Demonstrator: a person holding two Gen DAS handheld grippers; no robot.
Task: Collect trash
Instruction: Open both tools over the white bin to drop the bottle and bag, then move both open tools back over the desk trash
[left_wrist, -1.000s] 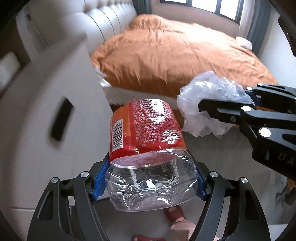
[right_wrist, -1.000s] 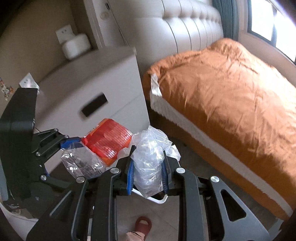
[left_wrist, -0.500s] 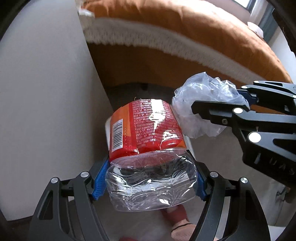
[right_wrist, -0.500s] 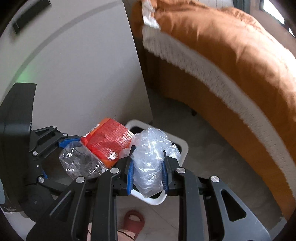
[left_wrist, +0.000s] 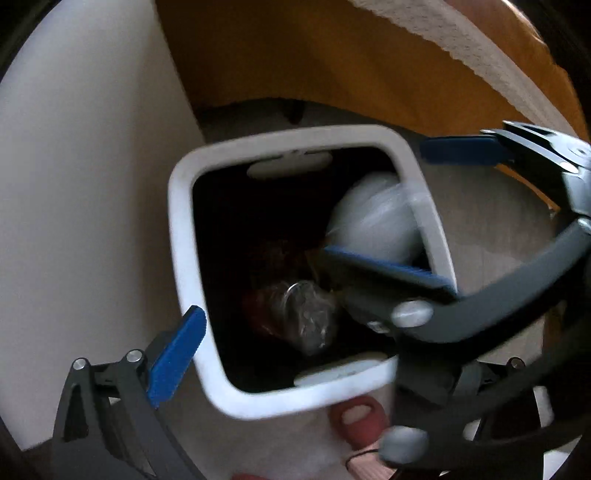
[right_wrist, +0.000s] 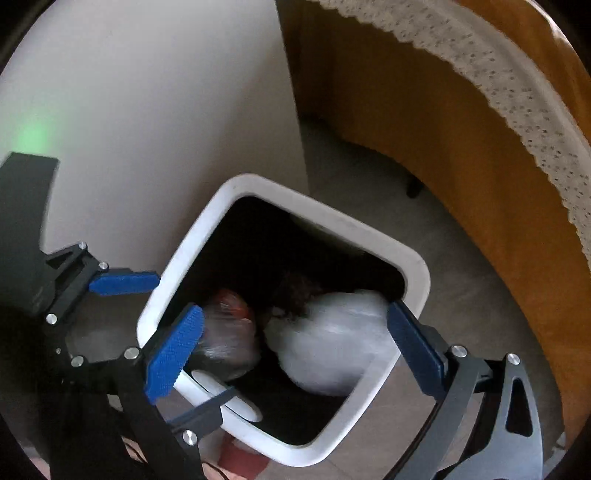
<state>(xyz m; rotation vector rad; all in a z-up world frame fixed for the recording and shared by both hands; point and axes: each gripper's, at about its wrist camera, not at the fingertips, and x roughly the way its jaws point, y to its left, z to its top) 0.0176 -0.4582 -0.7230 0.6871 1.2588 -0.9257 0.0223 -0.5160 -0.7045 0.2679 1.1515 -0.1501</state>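
A white square trash bin (left_wrist: 184, 221) (right_wrist: 417, 266) stands on the floor between a white cabinet and the bed. Inside it lie the crushed plastic bottle with the red label (left_wrist: 299, 314) (right_wrist: 229, 325) and the crumpled clear plastic bag (left_wrist: 373, 221) (right_wrist: 332, 339). My left gripper (left_wrist: 295, 350) is open and empty over the bin; its right finger is hidden behind the other gripper. My right gripper (right_wrist: 295, 350) is open and empty above the bin mouth. It also shows in the left wrist view (left_wrist: 424, 214), and the left gripper in the right wrist view (right_wrist: 125, 282).
The white cabinet side (right_wrist: 147, 110) is directly left of the bin. The bed with an orange cover and white lace edge (right_wrist: 498, 129) is to the right. A foot in a red slipper (left_wrist: 358, 417) is just below the bin. Grey floor (right_wrist: 369, 184) lies between.
Both grippers have dropped over the bin and opened. The bottle and the plastic bag have fallen from them into the bin.
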